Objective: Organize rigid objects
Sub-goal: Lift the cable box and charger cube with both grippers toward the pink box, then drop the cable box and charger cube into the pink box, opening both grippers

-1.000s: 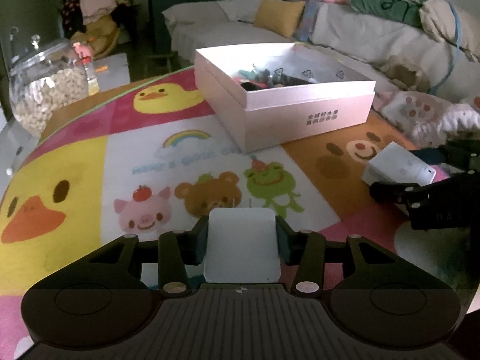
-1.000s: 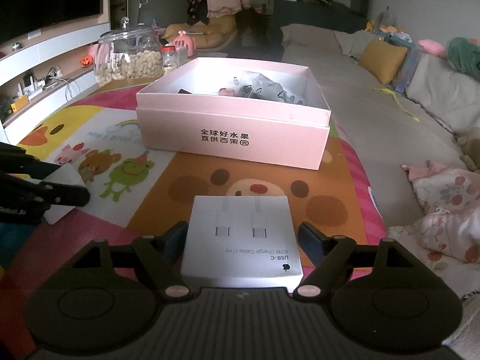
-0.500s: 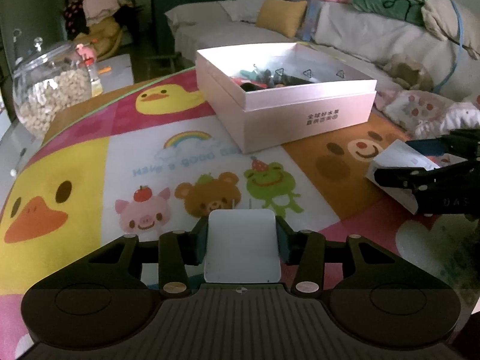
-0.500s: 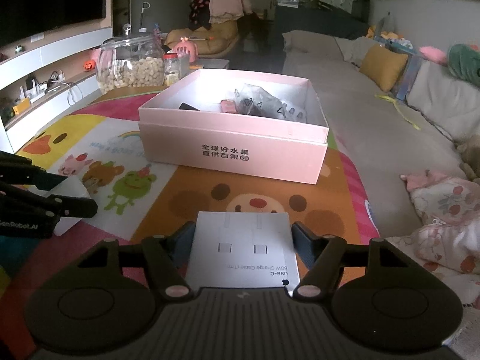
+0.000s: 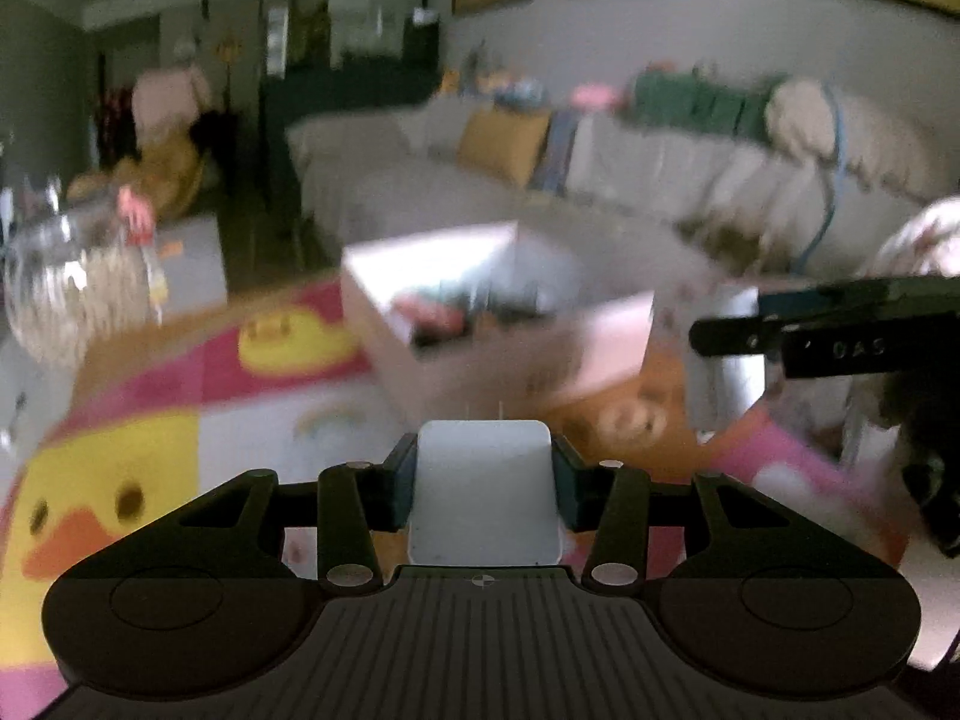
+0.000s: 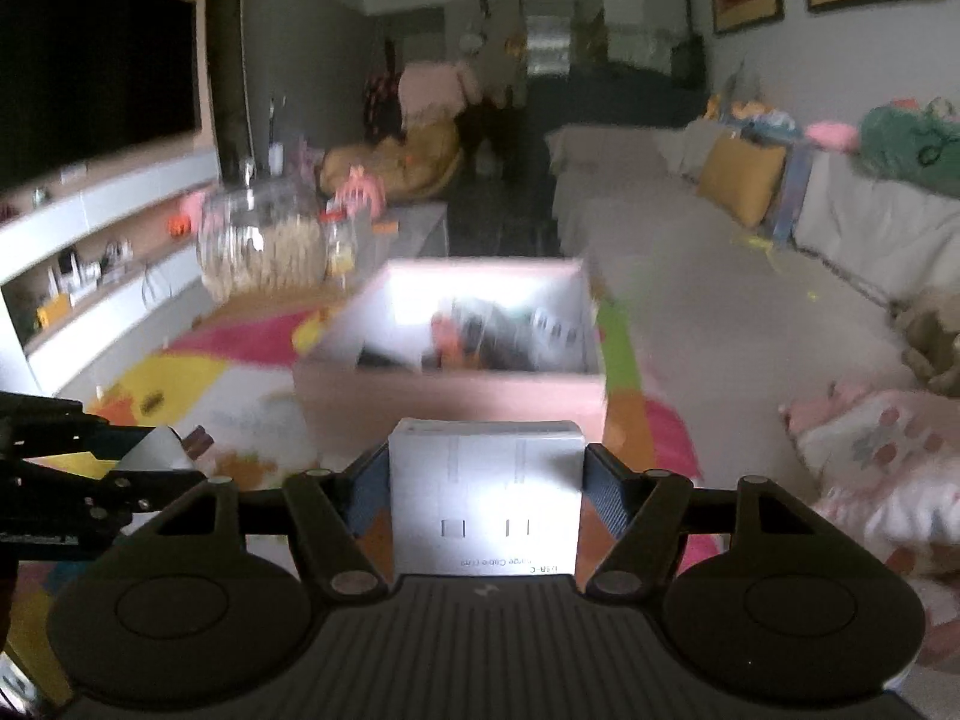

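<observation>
Pink box [image 6: 456,354] now sits at frame centre in both views, blurred and higher than a second ago: both grippers have risen toward it. Right gripper [image 6: 485,480] clamps the cable carton [image 6: 486,492]; left gripper [image 5: 483,483] clamps the charger [image 5: 483,492]. Deposit into the box is likely next.

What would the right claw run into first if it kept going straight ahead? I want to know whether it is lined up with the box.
Probably the near wall of the pink box, directly ahead of the right claw and the white cable carton it grips. Blur leaves height unclear; it might clear the rim.
</observation>
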Demonstrator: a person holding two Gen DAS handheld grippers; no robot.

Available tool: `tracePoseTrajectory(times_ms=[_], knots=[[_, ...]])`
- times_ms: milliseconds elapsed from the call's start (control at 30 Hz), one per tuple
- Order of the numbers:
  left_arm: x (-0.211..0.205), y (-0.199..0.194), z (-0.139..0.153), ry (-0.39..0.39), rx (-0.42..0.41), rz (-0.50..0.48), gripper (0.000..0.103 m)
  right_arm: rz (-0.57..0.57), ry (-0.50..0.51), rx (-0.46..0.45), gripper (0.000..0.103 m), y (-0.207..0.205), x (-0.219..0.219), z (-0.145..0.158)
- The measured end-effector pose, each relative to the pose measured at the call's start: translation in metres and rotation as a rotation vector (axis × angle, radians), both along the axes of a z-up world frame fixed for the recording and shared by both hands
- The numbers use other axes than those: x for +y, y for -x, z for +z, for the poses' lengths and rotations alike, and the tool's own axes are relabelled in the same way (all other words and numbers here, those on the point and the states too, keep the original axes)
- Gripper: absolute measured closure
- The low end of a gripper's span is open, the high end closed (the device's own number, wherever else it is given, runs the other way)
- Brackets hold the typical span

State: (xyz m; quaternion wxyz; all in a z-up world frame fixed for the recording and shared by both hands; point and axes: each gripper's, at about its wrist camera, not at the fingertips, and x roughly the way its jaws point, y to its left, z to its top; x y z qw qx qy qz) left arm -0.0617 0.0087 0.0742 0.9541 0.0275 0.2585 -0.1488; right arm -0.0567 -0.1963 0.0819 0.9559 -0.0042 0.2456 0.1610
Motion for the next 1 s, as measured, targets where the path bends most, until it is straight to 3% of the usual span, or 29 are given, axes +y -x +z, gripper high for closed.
tracePoseTrajectory(times_ms=[167,300,400,533,700,867,1000], knots=[[-0.008,-0.014,0.039,-0.01,-0.143,-0.021,0.053,-0.029,-0.017,-0.106,0.034,-0.007,-0.001,0.033],[-0.013,-0.058,0.054,0.034,-0.203,-0.028,0.053,-0.045,-0.027,-0.149,0.034,-0.031,0.003,0.05],[-0.013,-0.104,0.051,0.097,-0.172,-0.019,0.053,-0.051,-0.043,-0.145,0.034,-0.062,0.008,0.055],[-0.013,-0.164,0.045,0.11,-0.15,0.011,0.053,-0.045,-0.06,-0.121,0.034,-0.111,0.018,0.056],[0.0,-0.224,0.031,0.16,0.012,0.036,0.055,0.019,-0.055,-0.045,0.033,-0.171,0.037,0.044],[0.01,-0.235,0.013,0.154,0.03,0.072,0.056,-0.065,-0.013,-0.032,0.027,-0.184,0.038,0.024],[0.02,-0.21,0.008,0.188,0.014,0.1,0.056,-0.105,-0.059,0.023,0.027,-0.178,0.025,0.01]])
